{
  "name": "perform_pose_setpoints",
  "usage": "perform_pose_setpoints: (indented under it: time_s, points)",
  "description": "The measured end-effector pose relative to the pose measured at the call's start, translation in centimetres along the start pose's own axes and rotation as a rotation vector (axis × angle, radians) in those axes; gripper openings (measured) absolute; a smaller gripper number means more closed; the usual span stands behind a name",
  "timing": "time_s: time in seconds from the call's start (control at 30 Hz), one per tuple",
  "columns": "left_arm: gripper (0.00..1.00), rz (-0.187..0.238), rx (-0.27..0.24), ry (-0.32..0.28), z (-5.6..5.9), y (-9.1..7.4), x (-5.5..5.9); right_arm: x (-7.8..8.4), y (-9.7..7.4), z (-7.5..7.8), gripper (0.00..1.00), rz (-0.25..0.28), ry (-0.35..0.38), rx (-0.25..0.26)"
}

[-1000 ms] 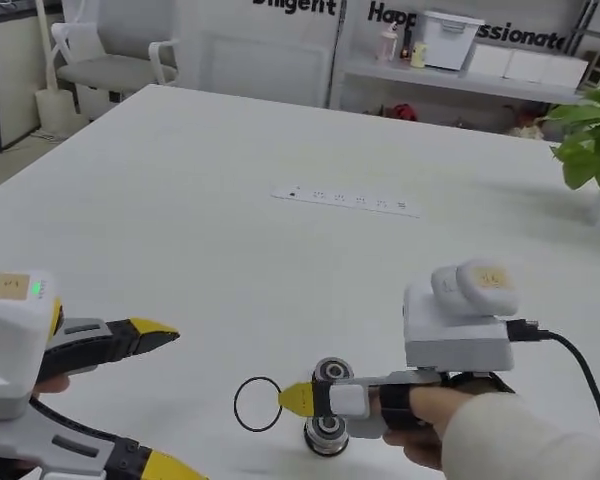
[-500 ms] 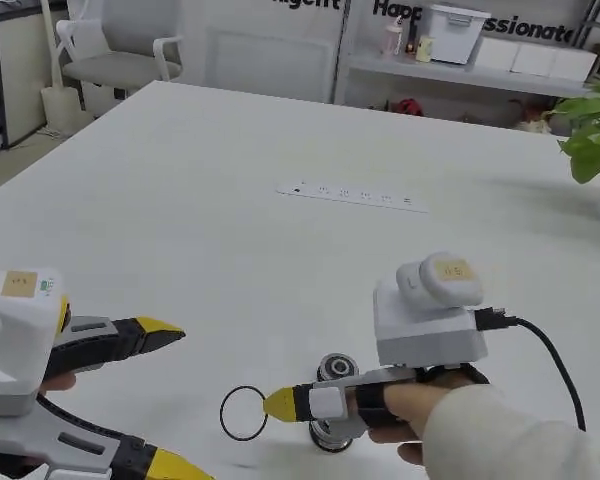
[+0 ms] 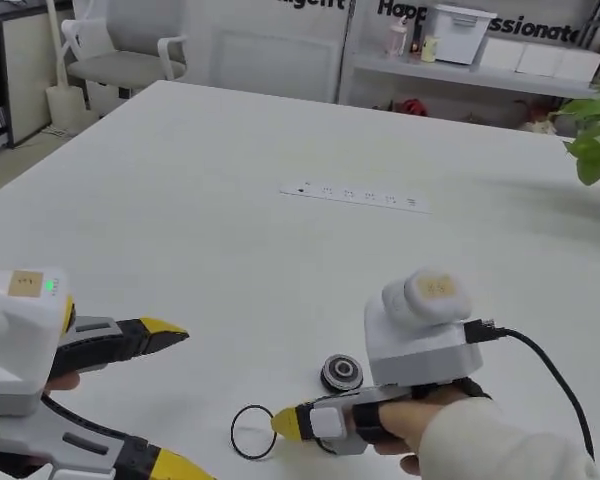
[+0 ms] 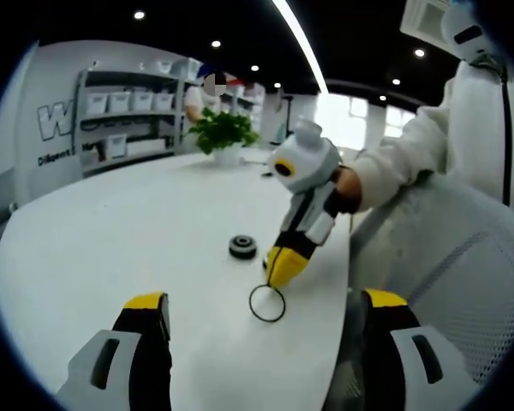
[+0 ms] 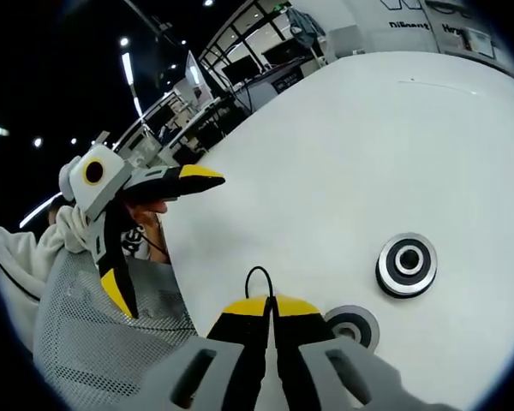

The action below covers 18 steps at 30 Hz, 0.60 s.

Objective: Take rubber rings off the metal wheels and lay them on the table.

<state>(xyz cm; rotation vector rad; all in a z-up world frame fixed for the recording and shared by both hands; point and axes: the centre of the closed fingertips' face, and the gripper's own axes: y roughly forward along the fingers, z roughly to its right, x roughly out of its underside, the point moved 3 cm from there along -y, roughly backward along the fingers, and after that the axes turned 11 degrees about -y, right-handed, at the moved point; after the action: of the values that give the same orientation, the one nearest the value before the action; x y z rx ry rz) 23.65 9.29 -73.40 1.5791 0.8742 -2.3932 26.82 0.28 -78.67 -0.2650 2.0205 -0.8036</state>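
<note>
Right gripper (image 3: 285,423): jaws closed, pinching the edge of a ring (image 3: 252,432) that lies flat on the table (image 3: 280,130), near its near edge. Left gripper (image 3: 168,397): jaws wide, empty, apart from the ring. One wheel (image 3: 341,373) sits just beside the right gripper, and a second wheel (image 5: 353,324) lies close against its jaws.

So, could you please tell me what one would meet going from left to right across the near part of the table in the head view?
left gripper, open → rubber ring → right gripper, its tip pinching the ring → metal wheel → black cable
</note>
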Motion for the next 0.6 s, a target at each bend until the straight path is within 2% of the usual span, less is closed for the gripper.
perform_pose_setpoints:
  time_s: [0.1, 0.4, 0.6]
  points:
    - [0.94, -0.003, 0.0, 0.001, 0.01, 0.0, 0.05, 0.3, 0.07, 0.11, 0.0, -0.014, -0.009, 0.012]
    - [0.94, -0.005, -0.001, 0.001, -0.01, 0.01, 0.06, 0.02, -0.14, 0.12, 0.0, 0.003, -0.031, 0.02]
    - [0.94, -0.006, -0.002, -0.001, -0.03, 0.0, 0.07, -0.24, -0.53, 0.21, 0.05, 0.013, -0.027, 0.021]
